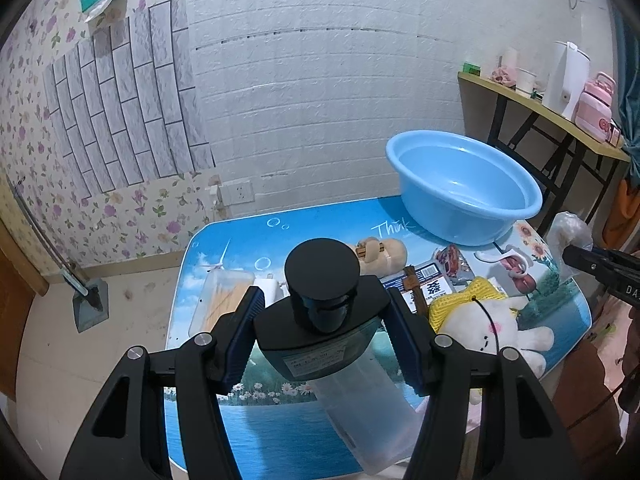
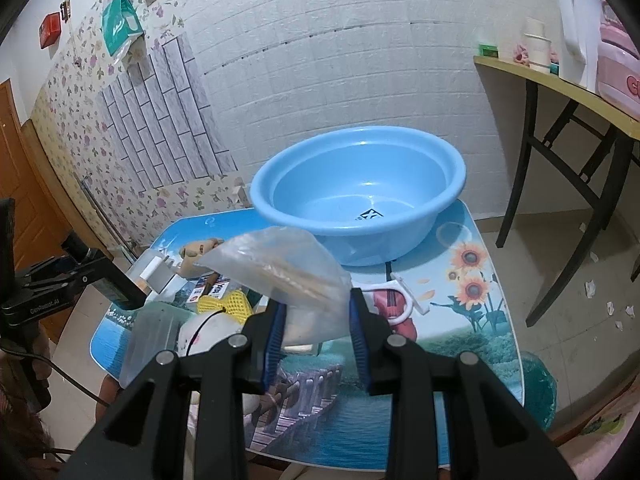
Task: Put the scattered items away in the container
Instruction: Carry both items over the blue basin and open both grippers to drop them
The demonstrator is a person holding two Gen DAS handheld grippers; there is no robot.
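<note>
Blue plastic, the basin [image 2: 360, 196] is my target: it sits empty at the far end of the table [image 2: 480, 320], and both loads should go over its rim and low inside before I let go — dropping from height risks a bounce out. I'd take the right side first, since it looks nearer.

My left gripper [image 1: 326, 316] is clenched on the bottle [image 1: 324, 328] at its dark shoulders, jaws fairly wide, black cap forward and clear body hanging back toward me; it's held above the table's near half, so I'd keep it level on the way.

My right gripper [image 2: 316, 320] pinches the clear plastic bag [image 2: 288, 276] — jaws about half closed, bag slack above the table, just short of the basin.
</note>
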